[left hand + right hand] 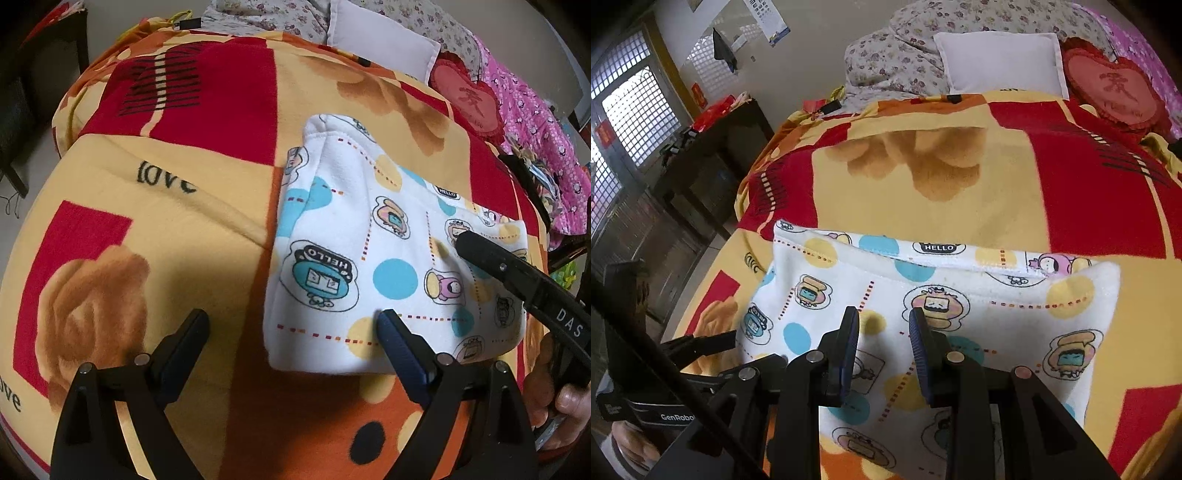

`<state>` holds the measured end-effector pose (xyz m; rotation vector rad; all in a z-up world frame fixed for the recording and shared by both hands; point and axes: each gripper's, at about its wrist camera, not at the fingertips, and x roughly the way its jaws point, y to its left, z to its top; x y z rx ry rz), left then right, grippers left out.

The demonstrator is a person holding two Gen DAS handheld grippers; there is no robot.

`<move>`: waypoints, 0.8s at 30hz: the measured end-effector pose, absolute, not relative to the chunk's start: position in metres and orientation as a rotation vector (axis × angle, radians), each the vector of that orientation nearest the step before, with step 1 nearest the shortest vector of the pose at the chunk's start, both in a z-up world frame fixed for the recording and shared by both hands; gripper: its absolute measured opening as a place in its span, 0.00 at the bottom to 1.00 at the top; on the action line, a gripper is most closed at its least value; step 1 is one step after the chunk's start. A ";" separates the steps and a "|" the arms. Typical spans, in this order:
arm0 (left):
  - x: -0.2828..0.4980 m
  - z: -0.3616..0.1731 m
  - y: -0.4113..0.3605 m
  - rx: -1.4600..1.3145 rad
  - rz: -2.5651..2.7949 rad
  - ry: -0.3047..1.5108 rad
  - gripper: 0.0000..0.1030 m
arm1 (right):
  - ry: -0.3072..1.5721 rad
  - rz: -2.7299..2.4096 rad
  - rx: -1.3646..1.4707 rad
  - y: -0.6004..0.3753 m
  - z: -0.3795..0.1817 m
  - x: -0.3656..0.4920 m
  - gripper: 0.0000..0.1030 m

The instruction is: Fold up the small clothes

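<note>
Item 1: left gripper, fingers spread wide, empty; right fingertip over the garment's near-left corner, left fingertip over bare blanket.
Item 2: folded cartoon-print garment, flat on blanket, to the right of the left gripper's centre.
Item 3: right gripper, fingers parted, gripping nothing, poised over the garment's middle; judged nearer. Garment's long axis runs crosswise before these fingers.

One folded cartoon-print garment on one patterned blanket. Two grippers: left gripper, right gripper, two fingers apiece. At the head of the bed, one white pillow, one red heart-shaped cushion, one floral quilt. One dark side table.
</note>
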<state>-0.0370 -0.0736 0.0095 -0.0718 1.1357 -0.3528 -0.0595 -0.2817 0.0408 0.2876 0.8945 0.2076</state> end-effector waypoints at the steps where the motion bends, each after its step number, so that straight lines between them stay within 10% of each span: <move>1: -0.037 0.010 -0.074 -0.072 -0.352 1.136 0.89 | 0.897 0.210 0.292 -0.282 0.040 -0.059 0.30; 6: -0.035 0.010 -0.075 -0.078 -0.348 1.126 0.89 | 0.911 0.222 0.327 -0.284 0.030 -0.051 0.30; 8: -0.034 0.012 -0.075 -0.100 -0.356 1.111 0.74 | 0.920 0.220 0.342 -0.287 0.022 -0.047 0.27; 10: -0.034 0.014 -0.076 -0.142 -0.401 1.119 0.39 | 0.915 0.228 0.378 -0.292 0.018 -0.046 0.23; 13: -0.036 0.023 -0.085 -0.113 -0.413 1.093 0.24 | 0.906 0.252 0.454 -0.301 0.012 -0.045 0.21; 24: -0.084 0.089 -0.133 0.015 -0.589 0.891 0.19 | 0.902 0.329 0.668 -0.330 -0.004 -0.044 0.10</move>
